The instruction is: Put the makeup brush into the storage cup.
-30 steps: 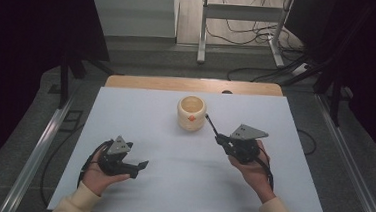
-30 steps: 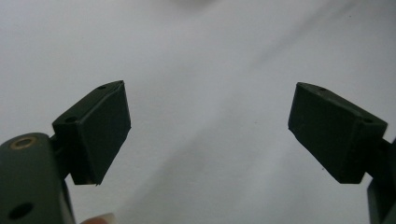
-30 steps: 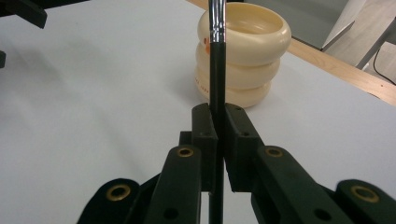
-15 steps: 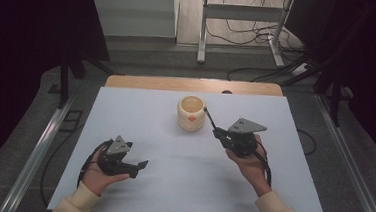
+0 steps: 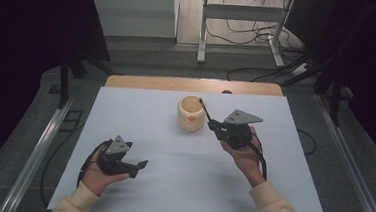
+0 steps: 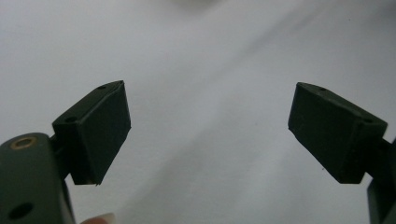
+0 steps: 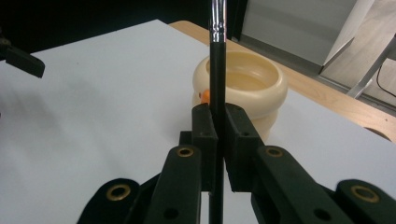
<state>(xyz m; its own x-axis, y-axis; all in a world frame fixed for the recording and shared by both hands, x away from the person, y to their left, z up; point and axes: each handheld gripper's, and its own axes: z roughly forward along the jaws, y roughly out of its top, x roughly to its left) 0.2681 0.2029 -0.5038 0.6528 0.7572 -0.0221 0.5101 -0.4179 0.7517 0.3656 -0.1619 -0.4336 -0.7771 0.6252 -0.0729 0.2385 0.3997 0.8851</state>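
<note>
Since a second ago the right gripper (image 5: 214, 124) has crept forward toward twelve o'clock, carrying its brush (image 7: 216, 70) nearer the cream pot (image 5: 192, 114), while the left gripper (image 5: 136, 166) has stayed put at about seven o'clock on the white table (image 5: 160, 194). From where I stand, the right jaws are clenched on the brush's thin black handle, which rises straight up between them in the right gripper view, its silver ferrule just at the top edge; the bristle end is out of that picture, so I cannot say what state it is in. In the high view the handle slants up and away toward eleven o'clock from the gripper, its far tip over or just at the pot's rim, though that view is too small to tell whether it touches. The left jaws stand wide apart over bare table, holding nothing. My guess is the brush is meant to go into the pot, which sits a little beyond the table's centre, just beside the right gripper at its ten o'clock. To do that well, the hand should lift the brush clear of the rim, bring it over the open mouth, then lower it gently before letting go, so the light pot is not tipped. The pot looks squat and rounded, pale cream, with a thick rolled lip and a small orange mark on its near side.
</note>
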